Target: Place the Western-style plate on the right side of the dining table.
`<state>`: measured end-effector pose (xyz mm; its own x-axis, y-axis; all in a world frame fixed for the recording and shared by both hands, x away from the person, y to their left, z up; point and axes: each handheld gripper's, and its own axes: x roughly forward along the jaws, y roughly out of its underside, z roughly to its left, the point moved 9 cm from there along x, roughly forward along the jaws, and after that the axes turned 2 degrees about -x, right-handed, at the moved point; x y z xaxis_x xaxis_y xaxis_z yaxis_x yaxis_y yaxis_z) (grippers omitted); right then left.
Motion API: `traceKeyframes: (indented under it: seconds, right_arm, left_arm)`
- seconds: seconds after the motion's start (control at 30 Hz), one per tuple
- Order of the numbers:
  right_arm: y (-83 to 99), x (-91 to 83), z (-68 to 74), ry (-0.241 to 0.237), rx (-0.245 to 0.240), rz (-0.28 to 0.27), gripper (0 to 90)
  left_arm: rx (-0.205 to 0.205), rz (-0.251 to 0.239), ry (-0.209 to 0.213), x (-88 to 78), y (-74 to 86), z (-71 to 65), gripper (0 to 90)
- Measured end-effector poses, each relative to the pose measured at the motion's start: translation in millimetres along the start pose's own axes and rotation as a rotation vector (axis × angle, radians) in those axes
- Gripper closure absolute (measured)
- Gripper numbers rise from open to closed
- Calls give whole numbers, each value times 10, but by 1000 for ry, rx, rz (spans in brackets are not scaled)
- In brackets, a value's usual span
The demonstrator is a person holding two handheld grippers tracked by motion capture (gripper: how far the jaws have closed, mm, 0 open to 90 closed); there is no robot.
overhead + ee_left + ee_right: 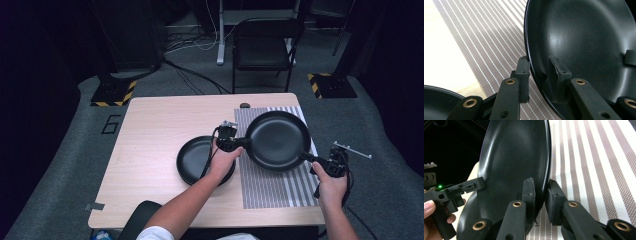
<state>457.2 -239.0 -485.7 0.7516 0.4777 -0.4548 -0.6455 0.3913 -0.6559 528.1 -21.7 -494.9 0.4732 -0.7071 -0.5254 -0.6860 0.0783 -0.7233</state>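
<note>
A large black pan [277,140] hangs over the striped mat [270,190], held by its rim from two sides. My left gripper [245,142] is shut on the pan's left rim. In the left gripper view, the gripper [540,62] has one jaw inside the pan [584,37] and one outside. My right gripper [305,156] is shut on the near right rim. In the right gripper view, its jaws [541,185] pinch the pan's [516,152] edge, with the left gripper [480,183] at the far rim. A smaller black pan [195,160] lies on the table under my left hand.
The wooden table [150,145] has bare room at its left half. A small dark object [245,105] sits at the far edge by the mat. A black chair [262,47] stands beyond the table, with cables on the floor.
</note>
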Motion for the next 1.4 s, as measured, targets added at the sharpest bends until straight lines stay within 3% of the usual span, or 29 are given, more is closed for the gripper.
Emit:
traceKeyframes:
  seconds: [0.1, 0.67, 1.4]
  right_arm:
    - [10, 17, -26, 10, -14, 0, 789]
    - [90, 136, -179, 25, 23, 41, 789]
    - [172, 266, -315, 41, 47, 85, 789]
  left_arm:
    - [-4, 3, -3, 32, 24, 20, 713]
    - [-53, 47, -19, 209, 149, 117, 712]
    - [-79, 99, -63, 352, 243, 216, 705]
